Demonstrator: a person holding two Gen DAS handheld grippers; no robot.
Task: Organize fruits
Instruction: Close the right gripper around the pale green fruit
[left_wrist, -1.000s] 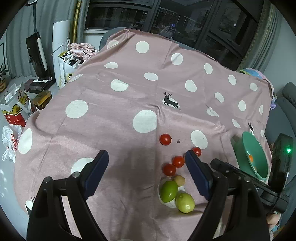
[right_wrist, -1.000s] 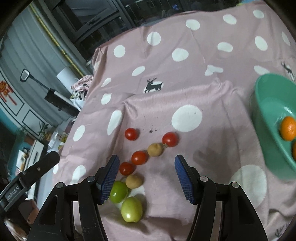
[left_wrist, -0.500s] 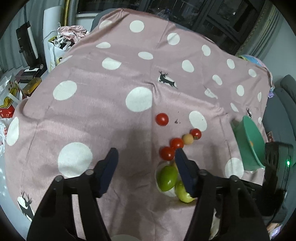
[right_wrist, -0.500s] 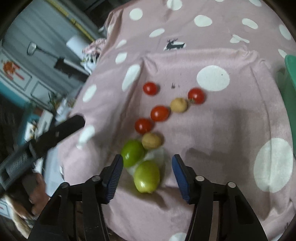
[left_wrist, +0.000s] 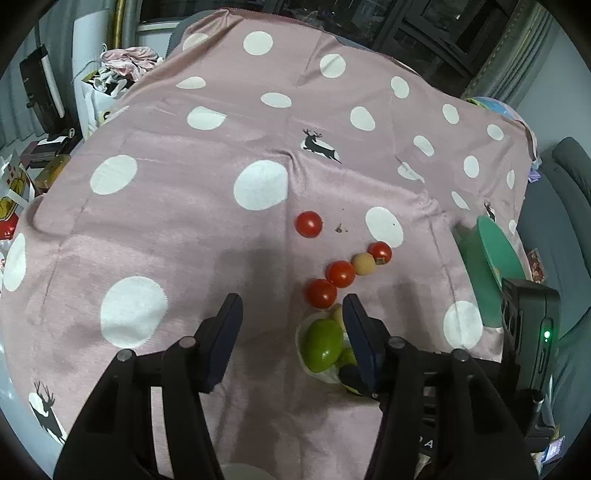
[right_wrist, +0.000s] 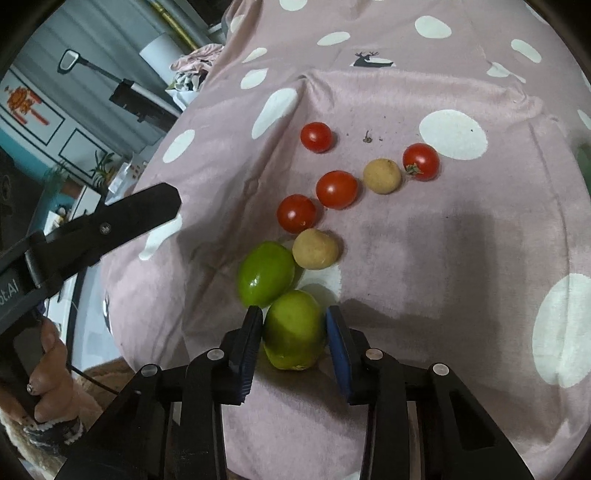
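Fruit lies on a pink polka-dot cloth (right_wrist: 443, 240): several red tomatoes, such as one (right_wrist: 336, 189), two tan round fruits (right_wrist: 316, 248) (right_wrist: 382, 175) and two green fruits. My right gripper (right_wrist: 293, 325) has its pads on both sides of the nearer green fruit (right_wrist: 293, 328), which rests on the cloth; the other green fruit (right_wrist: 266, 274) lies just beyond. My left gripper (left_wrist: 291, 317) is open and empty above the cloth, left of the green fruit (left_wrist: 323, 345). A green bowl (left_wrist: 496, 258) stands at the right.
The left gripper's body (right_wrist: 92, 225) reaches in from the left in the right wrist view. The right gripper's camera unit (left_wrist: 532, 332) sits by the bowl. Boxes and bags (left_wrist: 22, 177) crowd the floor past the table's left edge.
My right gripper moved down and forward and narrowed around the nearer green fruit. My left gripper moved toward the fruit cluster and its jaws narrowed somewhat.
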